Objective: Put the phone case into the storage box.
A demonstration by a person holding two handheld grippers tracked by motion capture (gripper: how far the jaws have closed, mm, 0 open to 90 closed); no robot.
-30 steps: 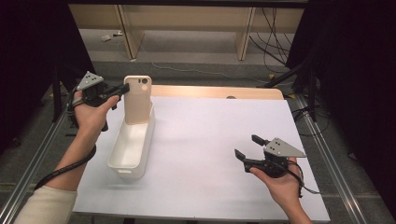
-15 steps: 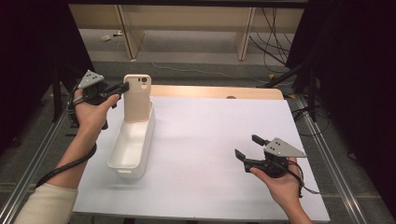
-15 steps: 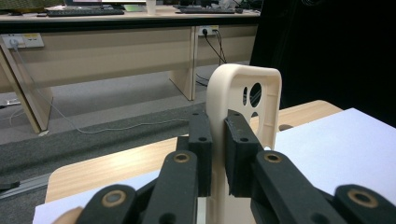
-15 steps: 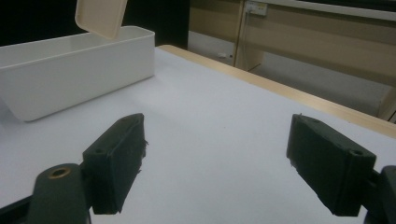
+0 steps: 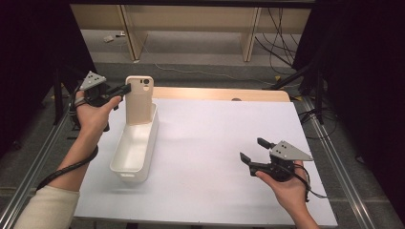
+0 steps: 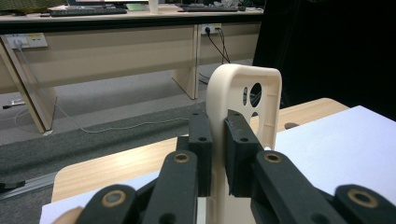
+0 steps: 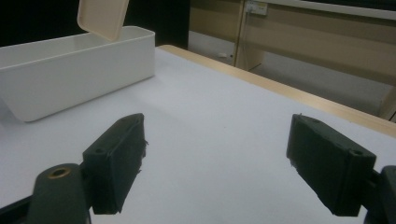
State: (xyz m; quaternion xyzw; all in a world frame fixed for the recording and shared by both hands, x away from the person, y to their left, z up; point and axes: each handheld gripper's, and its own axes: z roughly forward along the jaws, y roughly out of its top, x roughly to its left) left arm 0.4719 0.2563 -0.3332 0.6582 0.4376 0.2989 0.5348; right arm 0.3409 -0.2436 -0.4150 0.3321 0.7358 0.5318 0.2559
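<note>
You are holding the cream phone case (image 5: 139,100) upright at the far end of the white bin (image 5: 135,145), its lower edge dipping inside the bin's far wall; whether it is touching the bottom cannot be told. The bin is otherwise showing a bare white inside. It is lying lengthwise on the white surface (image 5: 215,138), near the left edge. Your left tool (image 6: 216,140) is clamping the case's side edge, both pads pressing on it, with your left hand (image 5: 93,112) raised beside the bin. The case is a plain matte cream shell with camera cut-outs near its top. Your right tool (image 5: 253,150) is resting well apart from the bin, low over the surface, its jaws standing wide apart with nothing between them.
</note>
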